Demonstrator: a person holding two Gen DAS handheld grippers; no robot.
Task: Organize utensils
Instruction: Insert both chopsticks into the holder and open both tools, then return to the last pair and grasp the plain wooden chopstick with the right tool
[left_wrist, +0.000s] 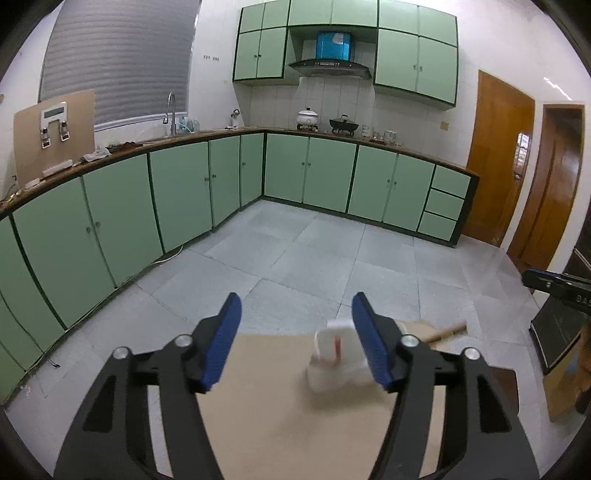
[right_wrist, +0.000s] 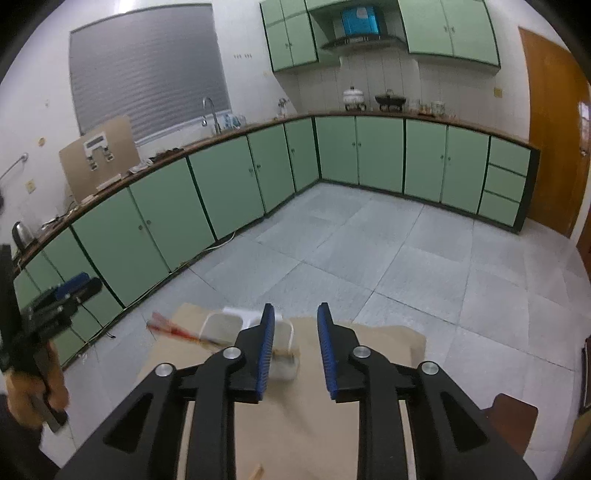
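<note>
A white utensil holder (left_wrist: 334, 360) stands on a tan table top (left_wrist: 266, 398), blurred, with something red inside; it sits just left of my left gripper's right finger. A wooden handle (left_wrist: 447, 332) lies beyond it. My left gripper (left_wrist: 295, 314) is open and empty above the table. In the right wrist view the white holder (right_wrist: 240, 328) lies behind my left finger, with red-tipped sticks (right_wrist: 173, 328) poking out to the left. My right gripper (right_wrist: 295, 321) is open and empty. The left gripper (right_wrist: 62, 295) shows at the far left, held in a hand.
Green base cabinets (left_wrist: 184, 192) run along the walls under a counter with a sink tap (left_wrist: 170, 110), pots (left_wrist: 308, 118) and a cardboard panel (left_wrist: 55, 133). Grey tile floor (left_wrist: 314, 258) lies beyond the table. A wooden door (left_wrist: 498, 155) is right. A wooden piece (right_wrist: 258, 470) lies near.
</note>
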